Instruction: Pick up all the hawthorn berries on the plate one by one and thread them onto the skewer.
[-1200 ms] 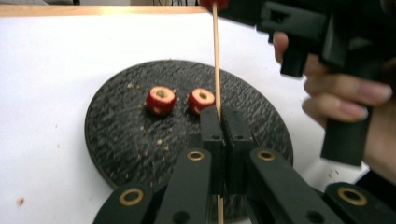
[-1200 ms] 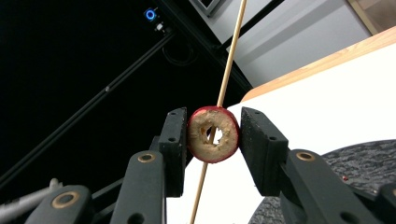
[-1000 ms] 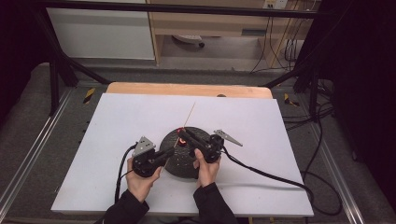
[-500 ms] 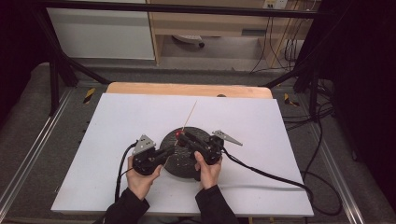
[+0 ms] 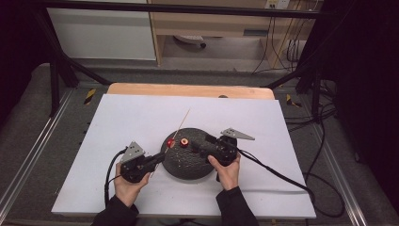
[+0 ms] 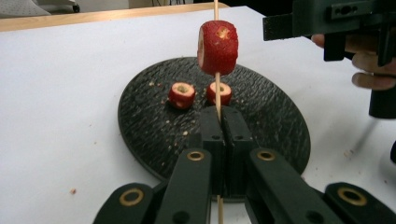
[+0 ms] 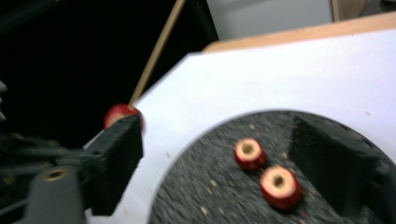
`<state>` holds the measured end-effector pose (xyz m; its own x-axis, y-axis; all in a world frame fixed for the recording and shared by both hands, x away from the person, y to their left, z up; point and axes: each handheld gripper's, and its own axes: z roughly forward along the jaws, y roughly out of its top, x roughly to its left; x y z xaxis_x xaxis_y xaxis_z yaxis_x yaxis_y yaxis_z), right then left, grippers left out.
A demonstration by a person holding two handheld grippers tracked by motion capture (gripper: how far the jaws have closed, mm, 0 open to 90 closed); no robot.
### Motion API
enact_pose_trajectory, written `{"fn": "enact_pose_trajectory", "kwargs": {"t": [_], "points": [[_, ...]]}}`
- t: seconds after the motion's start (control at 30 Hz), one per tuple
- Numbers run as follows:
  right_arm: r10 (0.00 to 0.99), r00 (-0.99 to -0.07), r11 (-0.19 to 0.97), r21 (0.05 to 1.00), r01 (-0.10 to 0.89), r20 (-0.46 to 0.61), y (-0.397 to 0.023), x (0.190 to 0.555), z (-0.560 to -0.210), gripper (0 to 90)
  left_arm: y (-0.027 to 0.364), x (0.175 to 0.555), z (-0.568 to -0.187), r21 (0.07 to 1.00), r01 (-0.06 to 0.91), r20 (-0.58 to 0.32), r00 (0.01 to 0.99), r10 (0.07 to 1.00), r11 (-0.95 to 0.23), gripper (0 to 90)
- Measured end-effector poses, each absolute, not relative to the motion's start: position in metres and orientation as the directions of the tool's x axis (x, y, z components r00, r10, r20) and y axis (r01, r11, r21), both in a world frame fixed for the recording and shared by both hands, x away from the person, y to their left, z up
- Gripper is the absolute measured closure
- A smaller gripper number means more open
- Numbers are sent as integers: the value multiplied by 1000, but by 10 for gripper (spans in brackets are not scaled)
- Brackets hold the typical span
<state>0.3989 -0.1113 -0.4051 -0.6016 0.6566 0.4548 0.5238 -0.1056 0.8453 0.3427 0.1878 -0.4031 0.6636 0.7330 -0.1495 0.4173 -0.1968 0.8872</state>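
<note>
Threading red fruit pieces onto a wooden skewer (image 6: 216,88) here. The left gripper (image 6: 222,122) has its jaws pressed together on the stick, one fruit piece (image 6: 218,47) already skewered, sitting off the plate's edge at about 10 o'clock. The right gripper (image 5: 199,147) has just been opening, jaws now spread with nothing between them, over the black plate (image 5: 188,165) where two more pieces (image 7: 249,153) wait. For the next one, I'd grab by the sides so the cored hole stays clear, keep the skewer steady, and line hole to tip before pushing.
</note>
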Motion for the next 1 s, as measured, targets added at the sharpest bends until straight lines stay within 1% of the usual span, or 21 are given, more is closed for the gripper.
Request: {"fn": "enact_pose_trajectory", "kwargs": {"t": [0.17, 0.23, 0.5, 0.9, 1.0], "points": [[697, -617, 34, 843, 537, 365, -115, 401, -408, 66, 199, 336, -407, 878, 415, -122, 676, 727, -239, 883], [706, -622, 82, 833, 547, 338, -116, 401, -409, 48, 204, 333, -409, 872, 417, -112, 678, 727, -255, 883], [712, -656, 243, 788, 566, 252, -121, 405, -410, 44, 223, 325, -417, 852, 436, -100, 678, 728, -289, 883], [703, -690, 392, 715, 579, 174, -121, 418, -401, 69, 240, 319, -430, 835, 454, -102, 685, 722, -312, 883], [699, -696, 435, 676, 595, 162, -115, 424, -399, 78, 241, 319, -432, 829, 456, -95, 685, 723, -323, 883]]}}
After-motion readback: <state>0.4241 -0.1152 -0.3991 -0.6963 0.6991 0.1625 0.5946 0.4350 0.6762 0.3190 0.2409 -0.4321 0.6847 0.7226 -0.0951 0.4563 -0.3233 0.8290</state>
